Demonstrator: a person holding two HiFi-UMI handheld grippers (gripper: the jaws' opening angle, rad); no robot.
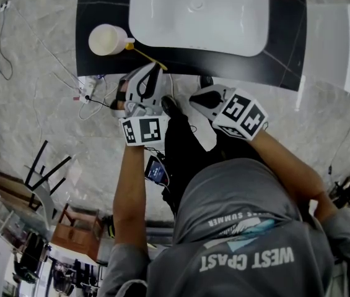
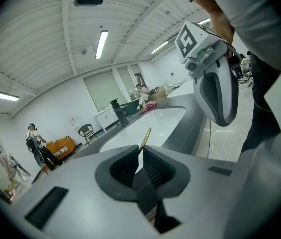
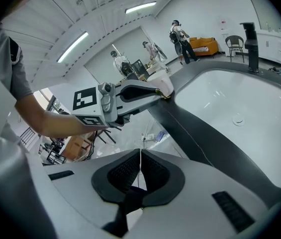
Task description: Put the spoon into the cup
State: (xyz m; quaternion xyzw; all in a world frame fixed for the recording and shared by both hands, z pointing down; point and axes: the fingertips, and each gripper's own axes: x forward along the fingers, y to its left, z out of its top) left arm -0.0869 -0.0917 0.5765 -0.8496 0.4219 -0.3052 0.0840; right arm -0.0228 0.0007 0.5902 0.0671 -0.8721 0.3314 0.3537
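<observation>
- Spoon (image 1: 145, 55): I saw it in the left gripper (image 2: 141, 151), slanted over the front edge of the counter (image 1: 100, 8). Its far end reached the side of the cup (image 1: 106, 40).
- From the head view I could not tell whether that end was already over the rim or only beside it, so I judged the spoon was not yet in the cup.
- The left tongs were clamped on the thin gold handle, which stood up between the ribbed pads in the left gripper view.
- The right gripper (image 3: 140, 152) had its tongs closed together with nothing between them. It hung before the counter, apart from the cup.
- Handling, as I judged it: the spoon looked light, stiff and smooth like metal. Such a thin handle can turn or slip between the pads.
- I thought the best place to hold it was on the handle, well back from the bowl, so the bowl end could go into the cup first.
- The cup looked light and stood alone near the edge, so I thought a push from the spoon might tip it.
- Count: one spoon, one cup, one sink (image 1: 199, 17), two grippers.
</observation>
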